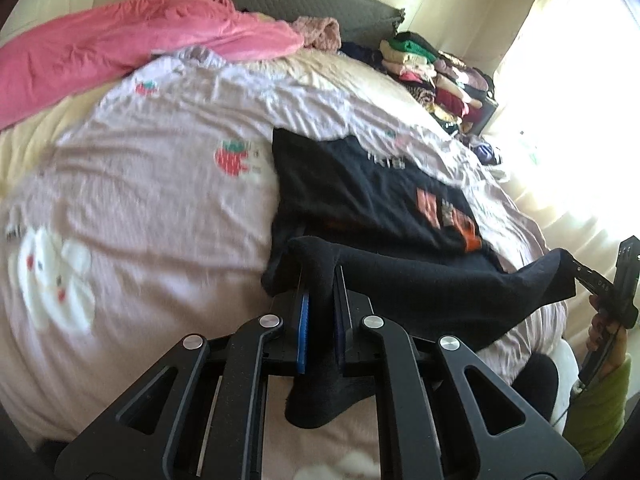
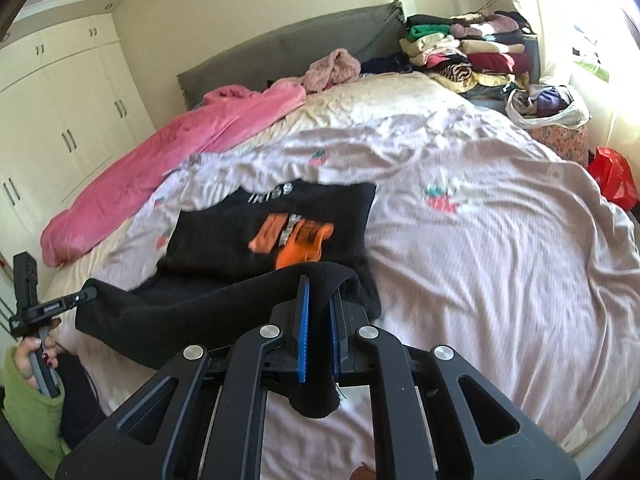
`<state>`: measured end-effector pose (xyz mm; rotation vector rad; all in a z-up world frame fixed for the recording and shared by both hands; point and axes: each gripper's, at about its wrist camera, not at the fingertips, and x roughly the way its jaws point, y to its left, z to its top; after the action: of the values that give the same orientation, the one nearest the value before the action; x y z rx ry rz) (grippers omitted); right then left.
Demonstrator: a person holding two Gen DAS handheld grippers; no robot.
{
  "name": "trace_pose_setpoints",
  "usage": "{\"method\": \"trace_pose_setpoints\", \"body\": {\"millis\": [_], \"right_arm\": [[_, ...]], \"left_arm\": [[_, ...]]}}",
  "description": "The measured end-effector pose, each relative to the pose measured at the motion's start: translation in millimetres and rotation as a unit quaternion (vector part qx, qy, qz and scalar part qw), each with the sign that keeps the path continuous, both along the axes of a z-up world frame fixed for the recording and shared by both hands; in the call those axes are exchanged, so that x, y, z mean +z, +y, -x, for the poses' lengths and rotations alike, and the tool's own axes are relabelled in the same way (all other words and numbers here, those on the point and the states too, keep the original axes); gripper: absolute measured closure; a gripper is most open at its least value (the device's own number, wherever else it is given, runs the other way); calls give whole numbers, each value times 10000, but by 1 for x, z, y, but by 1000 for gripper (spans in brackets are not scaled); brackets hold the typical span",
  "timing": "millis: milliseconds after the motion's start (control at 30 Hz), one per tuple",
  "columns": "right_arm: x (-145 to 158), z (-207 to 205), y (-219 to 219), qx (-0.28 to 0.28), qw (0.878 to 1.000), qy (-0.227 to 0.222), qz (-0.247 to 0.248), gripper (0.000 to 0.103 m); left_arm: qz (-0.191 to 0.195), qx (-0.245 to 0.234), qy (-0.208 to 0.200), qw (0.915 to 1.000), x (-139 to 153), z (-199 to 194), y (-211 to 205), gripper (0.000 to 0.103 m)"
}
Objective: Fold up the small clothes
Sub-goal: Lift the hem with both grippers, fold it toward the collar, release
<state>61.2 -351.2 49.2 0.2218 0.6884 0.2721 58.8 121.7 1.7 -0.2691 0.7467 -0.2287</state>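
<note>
Lifting the near hem of the black shirt [image 1: 372,200] off the bed [image 1: 140,208], the left gripper [image 1: 320,312] and right gripper [image 2: 318,316] are each pinching a corner, leaving the first fold only begun.

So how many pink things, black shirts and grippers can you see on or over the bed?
Pink things: 2, the pink blanket and the fuzzy pink bundle.
Black shirts: 1, the black shirt.
Hand-held grippers: 2, the left hand-held gripper and the right hand-held gripper.
Total: 5.
</note>
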Motion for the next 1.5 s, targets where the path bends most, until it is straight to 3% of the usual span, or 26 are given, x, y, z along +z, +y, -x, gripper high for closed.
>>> {"method": "trace_pose_setpoints", "body": {"millis": [667, 833, 1033, 1100, 1133, 1200, 1233, 1267, 1300, 1367, 1500], "right_arm": [[17, -100, 19, -405, 9979, -190, 477, 96], [4, -130, 22, -475, 9974, 1, 549, 96], [-33, -156, 29, -589, 9938, 395, 851, 95], [-44, -161, 31, -659, 9921, 503, 936, 95], [-49, -162, 31, -707, 9913, 546, 968, 93], [-55, -161, 31, -801, 9893, 550, 1090, 89], [-57, -159, 32, -874, 9876, 481, 1208, 79], [-57, -157, 32, -947, 9862, 440, 1281, 62], [-57, -154, 32, -1020, 9857, 377, 1287, 57], [-55, -147, 29, -1154, 9854, 252, 1223, 52], [-46, -134, 29, -1206, 9853, 31, 1206, 51]], "left_arm": [[80, 303, -167, 9994, 33, -109, 4, 99], [101, 449, 36, 9989, 16, -140, 7, 99], [29, 547, 322, 9980, -18, -157, 5, 98], [15, 598, 372, 9975, -27, -159, 6, 92], [47, 601, 379, 9975, -28, -159, 8, 85], [39, 644, 322, 9974, -27, -156, 10, 80], [3, 665, 256, 9975, -24, -154, 10, 78], [-19, 676, 198, 9975, -22, -152, 10, 74], [-43, 684, 126, 9976, -18, -150, 9, 71], [-143, 671, -63, 9976, -8, -143, 5, 68], [-375, 504, -351, 9974, 8, -130, -9, 67]]}}
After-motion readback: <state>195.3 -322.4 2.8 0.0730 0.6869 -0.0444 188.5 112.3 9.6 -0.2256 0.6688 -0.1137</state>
